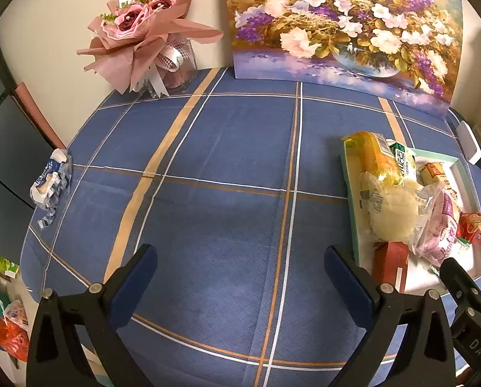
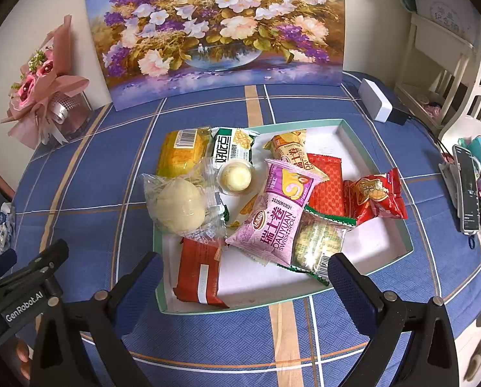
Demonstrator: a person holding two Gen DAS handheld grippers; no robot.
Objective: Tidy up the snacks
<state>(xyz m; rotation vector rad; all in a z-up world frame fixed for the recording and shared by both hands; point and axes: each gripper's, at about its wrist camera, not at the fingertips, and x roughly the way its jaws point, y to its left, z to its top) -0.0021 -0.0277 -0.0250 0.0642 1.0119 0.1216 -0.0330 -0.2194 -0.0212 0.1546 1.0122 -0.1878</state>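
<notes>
tablecloth: matt woven cloth | snack wrappers: glossy plastic | tray: matt card

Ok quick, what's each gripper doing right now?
Left gripper: open, holding nothing.
Right gripper: open, holding nothing, over the snack tray.

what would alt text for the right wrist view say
A shallow white tray piled with wrapped snacks, a purple Swiss roll packet on top, sits on a blue plaid tablecloth. The open right gripper hovers at its near edge; a flower painting stands behind.

Purple roll pack hides most of yellow wrapper.
</notes>
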